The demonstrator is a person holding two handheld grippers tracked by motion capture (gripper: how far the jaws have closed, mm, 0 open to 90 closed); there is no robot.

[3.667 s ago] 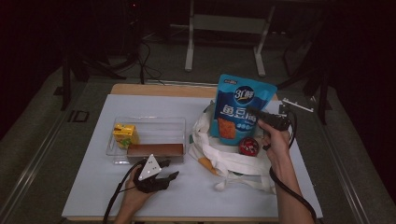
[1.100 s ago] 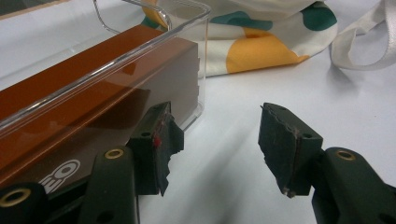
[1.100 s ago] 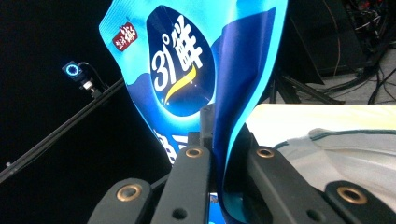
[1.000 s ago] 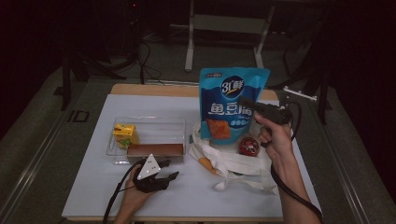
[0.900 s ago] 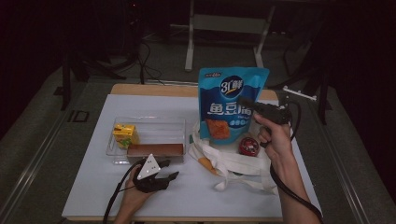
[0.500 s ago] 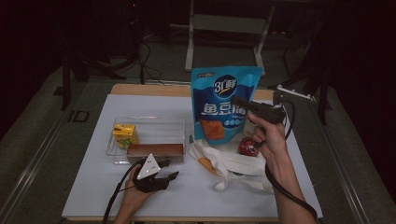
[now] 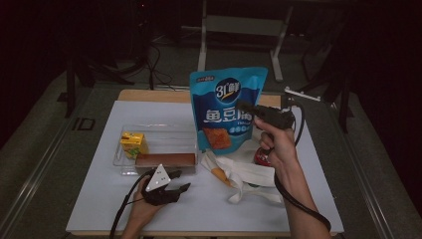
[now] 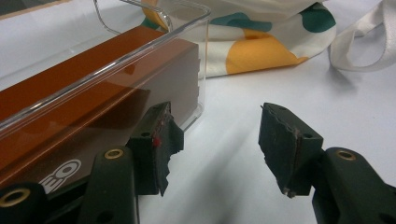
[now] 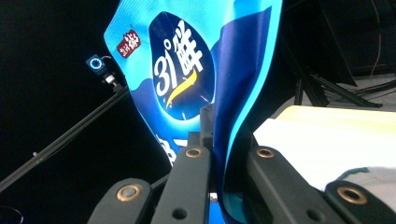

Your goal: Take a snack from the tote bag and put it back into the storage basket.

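Note:
A big blue snack pouch hangs upright in the air above the table, and my right gripper is shut on its right edge. In the right gripper view the pouch rises between the two closed jaws. My left gripper rests on the white table near the front edge, open with nothing between its fingers. In the left gripper view its jaws stand apart beside the corner of a clear plastic bin. A white cloth bag with orange and green spots lies below the pouch.
The clear bin holds a yellow carton and a long brown box. A red can sits behind my right hand. The white table top ends at a wooden edge at the back; dark stands lie beyond.
My right gripper has carried the blue pouch to the left, over toward the clear bin. The left gripper has stayed where it was.

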